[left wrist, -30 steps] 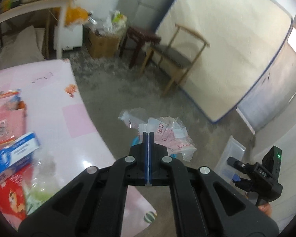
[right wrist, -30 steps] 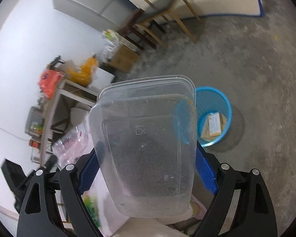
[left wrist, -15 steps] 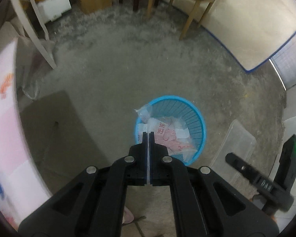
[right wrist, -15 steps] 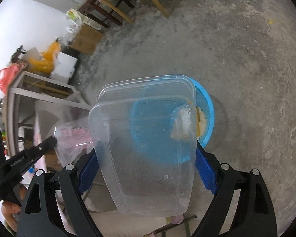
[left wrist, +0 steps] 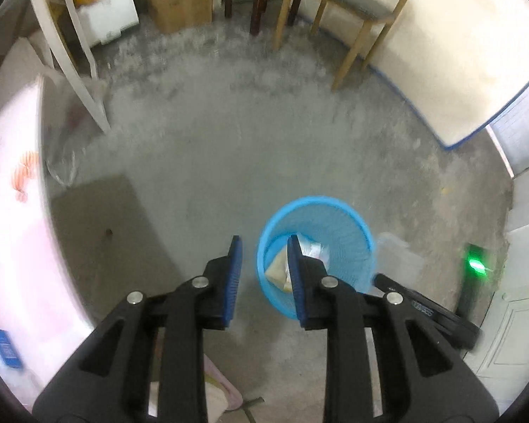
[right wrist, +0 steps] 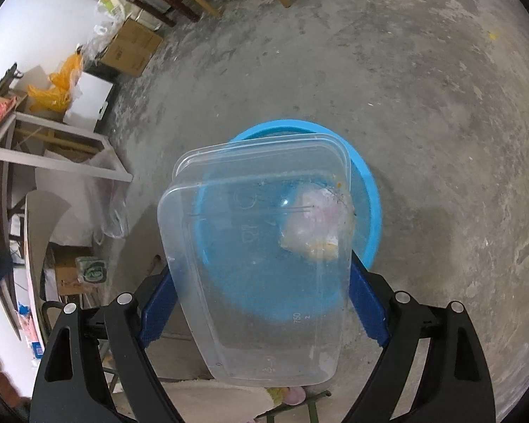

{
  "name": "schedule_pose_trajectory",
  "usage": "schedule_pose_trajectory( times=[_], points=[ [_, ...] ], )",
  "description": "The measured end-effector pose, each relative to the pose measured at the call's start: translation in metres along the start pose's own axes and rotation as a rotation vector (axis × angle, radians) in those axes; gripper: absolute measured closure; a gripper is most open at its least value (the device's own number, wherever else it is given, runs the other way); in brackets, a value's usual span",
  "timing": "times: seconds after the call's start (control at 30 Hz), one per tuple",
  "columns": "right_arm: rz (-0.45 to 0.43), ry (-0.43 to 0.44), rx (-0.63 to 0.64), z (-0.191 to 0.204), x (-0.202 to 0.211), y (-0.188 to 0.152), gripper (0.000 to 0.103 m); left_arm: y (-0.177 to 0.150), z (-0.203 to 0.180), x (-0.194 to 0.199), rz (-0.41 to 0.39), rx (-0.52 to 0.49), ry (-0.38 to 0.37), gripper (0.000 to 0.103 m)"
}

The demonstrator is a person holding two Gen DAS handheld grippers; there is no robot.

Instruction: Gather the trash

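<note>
1. Concrete floor [left wrist: 229, 162]: grey, mottled. A blue basket stands on it, well apart from the wooden chair [left wrist: 338, 17] and the cardboard box [left wrist: 180, 3] by the wall.
2. Blue basket [left wrist: 335, 218]: round, slatted wall, open top. Inside: a crumpled clear plastic bag [left wrist: 312, 248] with pink print and a yellowish packet [left wrist: 278, 268] beside it.
3. Clear plastic container [right wrist: 261, 268]: rectangular, with nothing in it, gripped across its width by the right gripper [right wrist: 261, 303]; blue pads press on both long sides. It hangs tilted directly above the basket, whose rim shows through it.
4. Left gripper [left wrist: 262, 246]: jaws opening, gap narrow, nothing between the pads; its right finger [left wrist: 294, 268] overlaps the basket's near rim.
</note>
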State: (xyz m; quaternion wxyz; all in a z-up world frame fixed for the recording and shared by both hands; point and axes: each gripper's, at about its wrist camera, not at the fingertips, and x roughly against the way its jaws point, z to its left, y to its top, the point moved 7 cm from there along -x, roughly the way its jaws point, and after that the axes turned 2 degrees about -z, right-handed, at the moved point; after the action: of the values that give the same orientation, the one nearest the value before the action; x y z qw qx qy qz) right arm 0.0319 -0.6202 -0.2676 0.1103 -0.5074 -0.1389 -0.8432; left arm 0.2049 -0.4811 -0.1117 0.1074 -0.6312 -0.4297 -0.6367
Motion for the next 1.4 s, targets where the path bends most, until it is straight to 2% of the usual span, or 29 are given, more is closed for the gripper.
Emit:
schedule_pose_trajectory(
  times=[0.07, 0.1, 0.23, 0.3, 0.4, 0.47, 0.63, 0.73, 0.83, 1.0, 1.2, 1.4],
  points=[
    [-0.002, -0.005, 0.014, 0.009, -0.008, 0.007, 0.017, 0.006, 0.012, 0.042, -0.066, -0.014, -0.011, 0.073],
    [-0.006, -0.004, 0.021, 0.013, -0.011, 0.010, 0.016, 0.006, 0.017, 0.058, -0.094, -0.016, -0.008, 0.067],
    [-0.014, -0.053, 0.054, 0.029, -0.037, 0.024, 0.013, -0.006, 0.064, 0.151, -0.237, -0.032, 0.051, 0.052],
    [-0.004, -0.072, 0.059, 0.030, -0.049, 0.026, 0.013, -0.019, 0.091, 0.182, -0.278, -0.006, 0.073, 0.047],
    [0.016, -0.085, 0.058, 0.029, -0.064, 0.024, 0.013, -0.051, 0.138, 0.227, -0.326, 0.048, 0.107, 0.041],
    [0.010, -0.094, 0.050, 0.026, -0.065, 0.021, 0.013, -0.083, 0.176, 0.253, -0.350, 0.112, 0.159, 0.040],
    [-0.031, -0.053, 0.048, 0.024, -0.036, 0.005, 0.013, -0.160, 0.257, 0.295, -0.384, 0.300, 0.256, 0.040],
    [-0.074, -0.040, 0.057, 0.023, -0.007, -0.006, 0.013, -0.199, 0.290, 0.314, -0.418, 0.395, 0.306, 0.039],
    [-0.135, -0.030, 0.080, 0.028, 0.034, -0.018, 0.013, -0.228, 0.314, 0.326, -0.450, 0.446, 0.339, 0.037],
    [-0.224, -0.034, 0.169, 0.055, 0.103, -0.040, 0.013, -0.255, 0.340, 0.316, -0.435, 0.497, 0.340, 0.036],
    [-0.270, 0.040, 0.329, 0.136, 0.170, -0.080, 0.013, -0.283, 0.351, 0.307, -0.451, 0.524, 0.340, 0.036],
    [-0.237, 0.198, 0.543, 0.251, 0.192, -0.143, 0.013, -0.311, 0.363, 0.306, -0.458, 0.551, 0.369, 0.036]
  ],
)
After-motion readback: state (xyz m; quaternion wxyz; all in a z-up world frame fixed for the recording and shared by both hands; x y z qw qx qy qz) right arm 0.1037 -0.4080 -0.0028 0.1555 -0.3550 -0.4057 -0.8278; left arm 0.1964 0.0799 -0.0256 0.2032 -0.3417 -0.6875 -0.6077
